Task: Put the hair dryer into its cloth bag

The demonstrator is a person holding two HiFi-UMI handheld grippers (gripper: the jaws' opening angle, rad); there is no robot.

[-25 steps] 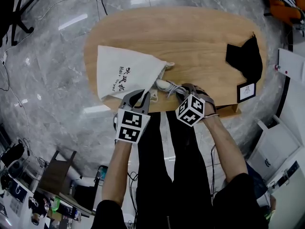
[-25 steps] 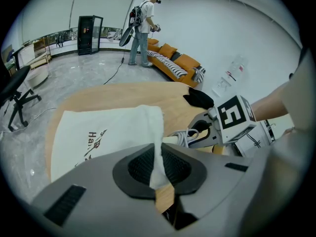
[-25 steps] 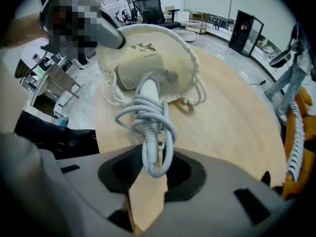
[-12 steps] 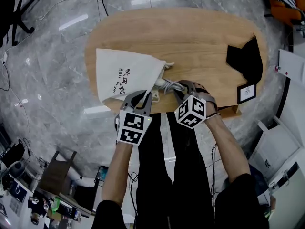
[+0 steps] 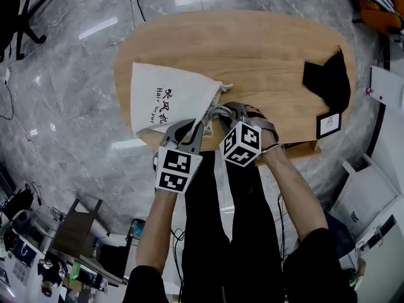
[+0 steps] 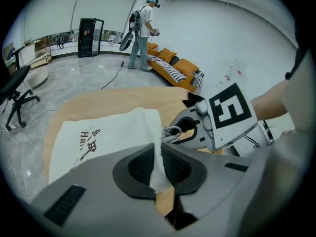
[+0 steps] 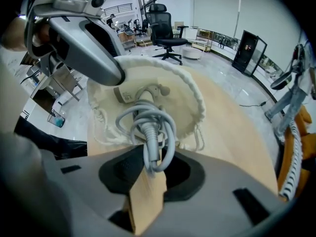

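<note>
While the left claw (image 6: 159,171) is pinching the cloth bag (image 5: 167,96), the right claw (image 7: 150,171) is clamping the dryer's cord (image 7: 149,135).

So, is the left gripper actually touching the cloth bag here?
Touching. In the left gripper view, the left gripper is clamped on a fold of the cloth bag at its mouth edge.

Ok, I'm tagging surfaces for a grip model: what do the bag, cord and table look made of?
The bag: matte off-white woven cloth, gathered drawstring mouth. The cord: smooth grey sheath, probably rubber or plastic, bending in soft loops. The table: light wood or wood-look laminate; grain shows.
</note>
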